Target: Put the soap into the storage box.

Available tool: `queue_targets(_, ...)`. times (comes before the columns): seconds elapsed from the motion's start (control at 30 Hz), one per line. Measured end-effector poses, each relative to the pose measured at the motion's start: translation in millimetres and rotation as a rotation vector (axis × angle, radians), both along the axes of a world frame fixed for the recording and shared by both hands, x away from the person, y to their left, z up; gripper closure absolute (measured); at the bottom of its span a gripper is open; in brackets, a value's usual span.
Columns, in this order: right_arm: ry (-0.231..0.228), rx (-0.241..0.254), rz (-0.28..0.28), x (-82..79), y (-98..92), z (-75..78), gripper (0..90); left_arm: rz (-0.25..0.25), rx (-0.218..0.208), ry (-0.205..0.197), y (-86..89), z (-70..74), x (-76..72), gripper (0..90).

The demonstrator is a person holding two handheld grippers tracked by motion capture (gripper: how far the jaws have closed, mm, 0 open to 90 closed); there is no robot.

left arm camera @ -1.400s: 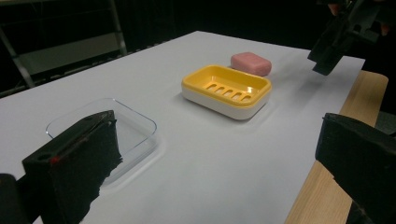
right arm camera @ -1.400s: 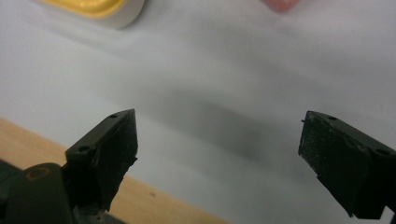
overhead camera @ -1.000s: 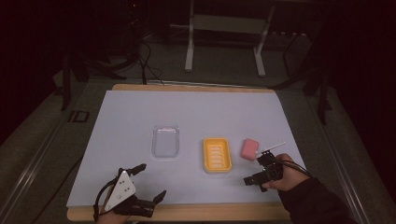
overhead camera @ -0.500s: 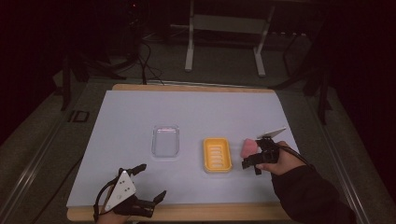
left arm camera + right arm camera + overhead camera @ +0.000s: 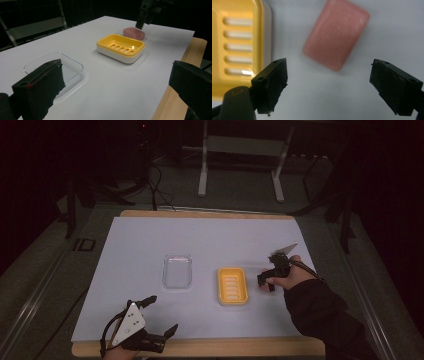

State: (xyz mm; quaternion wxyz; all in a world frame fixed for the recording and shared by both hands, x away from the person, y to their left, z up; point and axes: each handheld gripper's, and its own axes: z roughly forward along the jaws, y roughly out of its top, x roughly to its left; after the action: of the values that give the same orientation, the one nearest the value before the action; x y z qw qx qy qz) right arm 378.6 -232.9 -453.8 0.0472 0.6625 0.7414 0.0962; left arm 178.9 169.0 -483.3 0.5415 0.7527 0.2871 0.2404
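Diagonally — pink soap bar (image 5: 336,36), long axis slanting beside yellow dish (image 5: 237,47)

White-covered table (image 5: 150,245) bearing clear tray (image 5: 177,271), yellow soap dish (image 5: 232,286), pink soap (image 5: 336,34)

Dim room here, the surroundings falling off into near black, while the white sheet on the desk (image 5: 150,245) catches soft light from above and reads pale blue-grey. The high view is grainy, low in contrast. Shadows stay faint and soft under the yellow soap dish (image 5: 121,47). Up close, the pink soap (image 5: 336,33) is slightly blurred, and a small glint sits on one dish slot.
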Motion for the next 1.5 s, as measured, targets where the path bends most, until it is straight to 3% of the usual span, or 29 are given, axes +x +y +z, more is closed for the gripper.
queue_targets(0.1, -0.027, 0.046, -0.052, 12.0, 2.3, 1.2, 14.8, -0.001, 0.001, -0.001, 0.0, 0.0, -0.1, 0.3)
queue_targets(0.17, 0.004, 0.048, -0.113, 17.6, 4.0, -0.5, 14.7, -0.001, -0.001, -0.001, 0.1, 0.0, -0.2, 0.3)
queue_targets(0.3, 0.031, -0.011, -0.176, 25.1, 7.9, -11.1, 14.1, -0.003, 0.000, 0.000, 0.2, 0.0, -0.2, 0.3)
queue_targets(0.4, 0.014, -0.023, -0.203, 30.3, 9.0, -16.3, 16.1, -0.006, 0.006, -0.001, 0.2, 0.0, -0.4, 0.3)
queue_targets(0.57, 0.048, -0.043, -0.257, 39.4, 11.0, -23.8, 25.1, -0.008, 0.009, -0.001, -0.2, -0.2, -0.5, 0.3)
queue_targets(0.87, 0.089, -0.090, -0.275, 45.7, 12.3, -36.5, 31.3, -0.010, 0.011, 0.001, -0.8, -0.7, -0.6, 0.3)
queue_targets(1.07, 0.128, -0.085, -0.282, 48.4, 10.1, -36.0, 36.2, -0.009, 0.020, 0.002, -0.9, -0.9, -0.3, 0.3)
queue_targets(1.23, 0.187, -0.119, -0.215, 47.3, 9.6, -33.3, 37.6, -0.007, 0.023, 0.001, -0.8, -1.0, -0.2, 0.3)
queue_targets(1.3, 0.190, -0.126, -0.225, 46.1, 10.6, -32.1, 37.6, -0.007, 0.024, 0.002, -0.9, -1.1, -0.1, 0.3)
queue_targets(1.33, 0.198, -0.134, -0.194, 45.4, 10.2, -31.6, 37.6, -0.007, 0.024, 0.002, -1.0, -1.1, -0.1, 0.3)
queue_targets(1.5, 0.195, -0.136, -0.205, 43.3, 9.8, -27.3, 37.6, -0.005, 0.024, 0.000, -0.9, -1.1, -0.2, 0.3)
